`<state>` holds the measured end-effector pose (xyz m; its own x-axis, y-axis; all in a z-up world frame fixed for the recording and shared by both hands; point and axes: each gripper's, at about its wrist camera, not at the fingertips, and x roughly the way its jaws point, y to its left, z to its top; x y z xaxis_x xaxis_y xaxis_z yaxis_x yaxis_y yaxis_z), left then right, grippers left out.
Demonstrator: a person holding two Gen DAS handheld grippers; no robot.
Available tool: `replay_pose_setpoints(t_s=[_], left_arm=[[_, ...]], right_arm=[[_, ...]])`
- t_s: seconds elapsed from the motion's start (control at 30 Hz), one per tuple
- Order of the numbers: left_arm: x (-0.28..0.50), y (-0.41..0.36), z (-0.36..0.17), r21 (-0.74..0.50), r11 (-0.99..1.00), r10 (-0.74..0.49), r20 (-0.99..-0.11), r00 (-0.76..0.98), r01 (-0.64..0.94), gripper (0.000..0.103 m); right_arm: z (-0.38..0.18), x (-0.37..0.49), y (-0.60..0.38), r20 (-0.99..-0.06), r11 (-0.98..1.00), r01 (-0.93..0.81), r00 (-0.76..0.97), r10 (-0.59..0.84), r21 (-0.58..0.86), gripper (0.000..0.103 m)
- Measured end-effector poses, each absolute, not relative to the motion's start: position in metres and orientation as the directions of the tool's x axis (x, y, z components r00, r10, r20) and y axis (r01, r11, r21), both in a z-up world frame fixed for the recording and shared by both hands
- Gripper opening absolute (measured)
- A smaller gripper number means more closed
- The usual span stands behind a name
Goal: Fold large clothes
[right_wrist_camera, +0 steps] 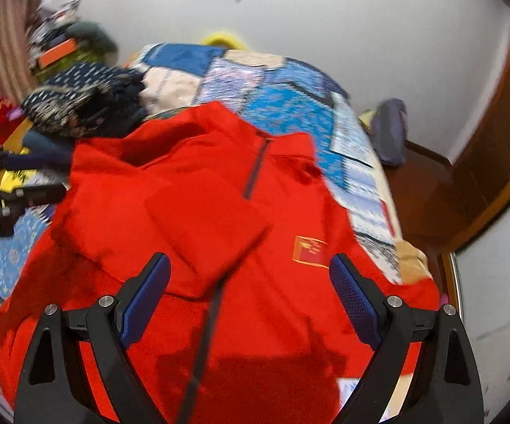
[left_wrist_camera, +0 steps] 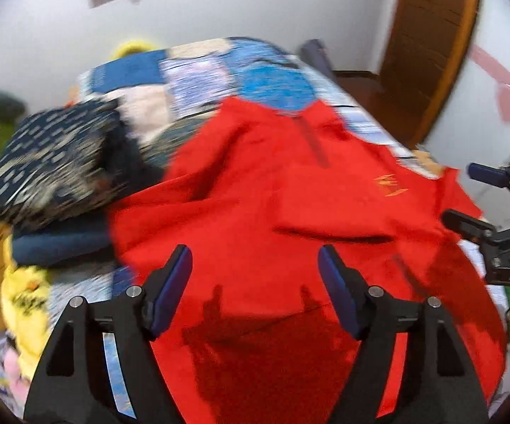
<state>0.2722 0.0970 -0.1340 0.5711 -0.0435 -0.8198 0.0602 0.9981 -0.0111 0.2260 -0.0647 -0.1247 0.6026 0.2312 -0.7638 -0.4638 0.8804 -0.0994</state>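
A large red zip jacket point(left_wrist_camera: 290, 194) lies spread on the bed, collar at the far end, with one sleeve folded across its chest point(right_wrist_camera: 205, 222). It has a small flag badge point(right_wrist_camera: 309, 250) and a dark front zip. My left gripper point(left_wrist_camera: 255, 289) is open and empty, hovering above the jacket's lower left part. My right gripper point(right_wrist_camera: 249, 296) is open and empty above the jacket's lower middle. The right gripper also shows at the right edge of the left wrist view point(left_wrist_camera: 467, 194), open. The left gripper shows at the left edge of the right wrist view point(right_wrist_camera: 25, 190).
The bed has a blue patchwork cover point(left_wrist_camera: 272, 84). A pile of dark patterned clothes point(left_wrist_camera: 57, 162) lies at the left of the jacket. Yellow fabric point(left_wrist_camera: 25, 293) lies at the left edge. A wooden door point(left_wrist_camera: 431, 42) stands at the right, a white wall behind.
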Motion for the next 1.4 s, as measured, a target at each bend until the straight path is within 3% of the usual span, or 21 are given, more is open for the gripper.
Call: replay_pose_setpoints(t_s=[0.23,0.53,0.7,0.77,1.4], left_arm=[[0.246,0.179,-0.168,-0.06,0.992,0.006,-0.862,0.506,-0.114,0.073],[0.222,0.202,-0.219,-0.134,0.979,-0.054,-0.899,0.434,-0.156,0.073],[0.218,0.199,-0.24,-0.162,0.974,-0.087,-0.914,0.396,-0.159,0.073],[0.22,0.196,-0.246,-0.173,0.972,-0.099,-0.916,0.389,-0.159,0.073],[0.243,0.19,-0.251,-0.185,0.956,-0.078,-0.908,0.412,-0.228,0.073]], right_arm=[[-0.165,0.243,-0.001,-0.83,0.811,-0.57,0.51,0.225,-0.13,0.088],[-0.205,0.272,0.052,-0.871,0.771,-0.603,0.471,0.137,-0.205,0.065],[-0.218,0.284,0.058,-0.882,0.773,-0.612,0.443,0.16,-0.167,0.032],[-0.216,0.284,0.057,-0.882,0.78,-0.608,0.439,0.171,-0.151,0.007],[-0.071,0.283,-0.072,-0.635,0.929,-0.366,0.731,0.249,-0.057,0.005]])
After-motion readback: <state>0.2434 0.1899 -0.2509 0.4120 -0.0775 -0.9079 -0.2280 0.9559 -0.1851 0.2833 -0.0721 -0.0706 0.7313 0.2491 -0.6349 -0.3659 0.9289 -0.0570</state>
